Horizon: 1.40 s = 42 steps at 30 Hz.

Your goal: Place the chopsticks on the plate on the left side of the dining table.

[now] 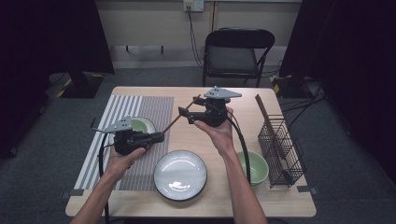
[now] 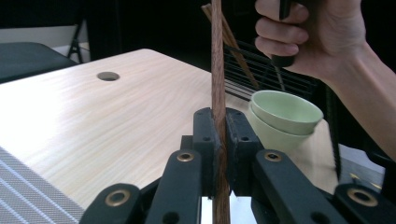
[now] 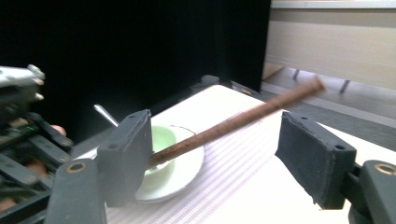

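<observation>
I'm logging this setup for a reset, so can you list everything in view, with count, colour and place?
chopstick: one, dark brown, clamped in the left claw, running between the right claw's open jaws
chopsticks: brown, leaning in the rack
wire rack: one, black, table's right edge
plate: one, white with dark rim, near centre
bowls: two stacked, pale green, by the rack
bowl: one, pale green, on the placemat
placemat: one, striped grey-white, left
chair: one, black, behind the table
left claw: black, shut
right claw: black, open
</observation>
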### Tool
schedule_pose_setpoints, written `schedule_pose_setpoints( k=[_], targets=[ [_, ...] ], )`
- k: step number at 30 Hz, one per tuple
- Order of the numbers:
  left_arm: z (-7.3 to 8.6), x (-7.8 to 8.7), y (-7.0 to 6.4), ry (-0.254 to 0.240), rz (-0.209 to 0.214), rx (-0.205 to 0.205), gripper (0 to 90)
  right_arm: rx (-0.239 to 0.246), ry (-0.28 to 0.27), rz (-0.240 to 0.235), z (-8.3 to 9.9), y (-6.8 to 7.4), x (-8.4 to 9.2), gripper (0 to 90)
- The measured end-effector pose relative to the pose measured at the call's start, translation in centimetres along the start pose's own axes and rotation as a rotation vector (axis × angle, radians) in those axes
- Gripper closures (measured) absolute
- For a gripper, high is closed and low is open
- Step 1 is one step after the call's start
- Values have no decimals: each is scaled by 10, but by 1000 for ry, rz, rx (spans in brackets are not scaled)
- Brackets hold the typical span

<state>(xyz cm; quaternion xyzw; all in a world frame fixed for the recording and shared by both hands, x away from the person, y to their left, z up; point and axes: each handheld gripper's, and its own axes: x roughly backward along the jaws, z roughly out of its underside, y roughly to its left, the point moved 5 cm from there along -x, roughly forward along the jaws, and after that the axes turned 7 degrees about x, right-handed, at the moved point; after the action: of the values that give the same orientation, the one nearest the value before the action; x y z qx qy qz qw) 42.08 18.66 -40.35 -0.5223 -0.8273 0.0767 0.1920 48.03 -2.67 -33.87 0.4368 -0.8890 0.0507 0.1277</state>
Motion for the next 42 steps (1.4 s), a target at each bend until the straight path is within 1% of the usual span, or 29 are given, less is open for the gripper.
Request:
schedule_pose_setpoints(
  k=[1, 3, 7, 8, 13, 17, 18, 19, 20, 23, 25, 26, 29, 30, 31, 33, 36, 40, 42],
  targets=[
    [0, 0, 0, 2, 1, 8, 844, 6, 6, 11, 1, -1, 0, 261],
    [0, 0, 1, 2, -5, 3, 844, -5, 5, 6, 3, -2, 0, 260],
    [-1, 3, 2, -9, -2, 13, 844, -2, 13, 21, 6, -5, 1, 259],
    [-1, 3, 1, -17, 9, 16, 844, -5, 14, 26, 6, -6, 1, 258],
    [-2, 4, 1, -15, 12, 7, 844, -1, 12, 32, 7, -7, 4, 258],
    [-3, 5, 0, -19, 13, 11, 844, 1, 12, 42, 8, -10, 6, 258],
    [-3, 5, -1, -24, 19, 12, 845, -3, 12, 46, 8, -11, 7, 257],
    [-4, 6, -1, -22, 15, -4, 845, -3, 9, 47, 8, -12, 8, 257],
    [-5, 5, -2, -19, 10, -2, 844, 0, 9, 49, 8, -12, 9, 258],
    [-6, 6, -4, -22, 17, -8, 844, 0, 8, 52, 8, -13, 11, 256],
    [-7, 7, -5, -28, 23, -6, 844, 4, 14, 63, 9, -14, 12, 256],
    [-7, 7, -5, -24, 20, -14, 844, 2, 16, 62, 9, -14, 13, 256],
    [-7, 7, -5, -25, 19, -15, 844, 4, 13, 65, 11, -15, 14, 257],
    [-7, 6, -5, -24, 17, -8, 844, 4, 15, 65, 12, -15, 15, 258],
    [-7, 6, -5, -27, 23, -7, 845, 5, 18, 69, 12, -15, 15, 259],
    [-7, 6, -5, -27, 21, -10, 844, 9, 19, 72, 13, -16, 16, 259],
    [-6, 6, -4, -33, 10, 4, 845, 4, 29, 80, 15, -18, 16, 261],
    [-6, 6, -4, -30, 17, 1, 845, -3, 26, 83, 18, -20, 17, 260],
    [-6, 6, -4, -27, 14, -1, 845, 1, 23, 84, 20, -20, 18, 263]
  ],
)
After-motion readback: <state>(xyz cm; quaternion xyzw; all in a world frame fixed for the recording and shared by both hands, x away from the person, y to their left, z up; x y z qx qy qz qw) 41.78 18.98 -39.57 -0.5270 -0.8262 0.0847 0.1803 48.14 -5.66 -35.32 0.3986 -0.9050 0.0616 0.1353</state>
